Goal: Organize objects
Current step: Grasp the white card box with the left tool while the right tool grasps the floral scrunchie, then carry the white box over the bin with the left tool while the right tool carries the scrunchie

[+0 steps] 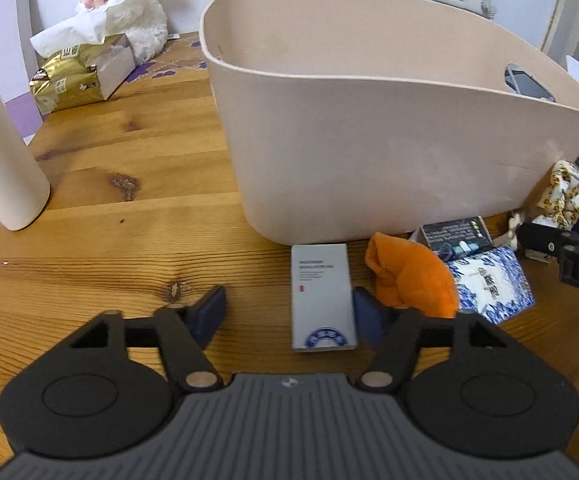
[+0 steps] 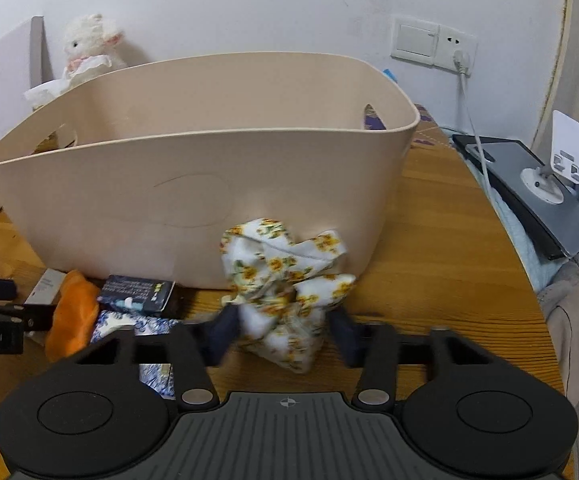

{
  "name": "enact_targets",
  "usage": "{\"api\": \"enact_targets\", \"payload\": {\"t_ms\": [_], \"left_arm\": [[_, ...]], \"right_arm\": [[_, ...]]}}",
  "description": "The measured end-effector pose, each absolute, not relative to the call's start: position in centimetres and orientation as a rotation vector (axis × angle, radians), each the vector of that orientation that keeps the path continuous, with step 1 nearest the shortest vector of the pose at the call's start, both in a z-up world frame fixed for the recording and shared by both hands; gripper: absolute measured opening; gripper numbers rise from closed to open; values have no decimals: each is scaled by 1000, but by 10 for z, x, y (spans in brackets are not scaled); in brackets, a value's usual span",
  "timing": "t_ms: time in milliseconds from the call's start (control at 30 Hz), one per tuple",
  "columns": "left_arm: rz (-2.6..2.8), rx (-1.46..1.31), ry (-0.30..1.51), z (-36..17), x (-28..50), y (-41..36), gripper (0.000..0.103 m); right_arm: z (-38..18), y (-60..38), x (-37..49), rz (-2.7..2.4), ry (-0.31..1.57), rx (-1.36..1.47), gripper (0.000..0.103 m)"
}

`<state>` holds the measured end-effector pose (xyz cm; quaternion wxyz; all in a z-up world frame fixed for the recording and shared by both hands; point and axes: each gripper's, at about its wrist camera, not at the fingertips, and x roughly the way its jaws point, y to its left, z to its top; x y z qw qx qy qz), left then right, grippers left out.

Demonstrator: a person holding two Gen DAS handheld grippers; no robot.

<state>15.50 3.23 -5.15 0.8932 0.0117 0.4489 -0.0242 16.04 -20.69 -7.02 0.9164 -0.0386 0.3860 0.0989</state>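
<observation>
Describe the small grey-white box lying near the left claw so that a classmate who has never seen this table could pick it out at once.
Find the big beige tub on the wooden table. Just in front of its near wall lies a row of small items; the grey-white box is the leftmost, beside an orange cloth. Alone among them it is plain and pale, a flat oblong with small print and a blue round emblem at its near end.

Beige plastic tub (image 1: 369,152) stood upright on wooden surface (image 1: 129,216), white box (image 1: 322,295) flat before it, orange cloth (image 1: 413,280), dark box (image 1: 455,236), blue-patterned packet (image 1: 493,284) alongside, floral fabric bundle (image 2: 285,284) raised against tub wall.
</observation>
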Motion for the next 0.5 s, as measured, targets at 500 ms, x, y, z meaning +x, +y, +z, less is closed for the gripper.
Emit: {"api": "enact_targets", "payload": {"t_ms": [500], "left_arm": [[-98, -41, 906, -36, 126, 39, 33]], "right_arm": [[-49, -226, 124, 162, 744, -66, 19]]}}
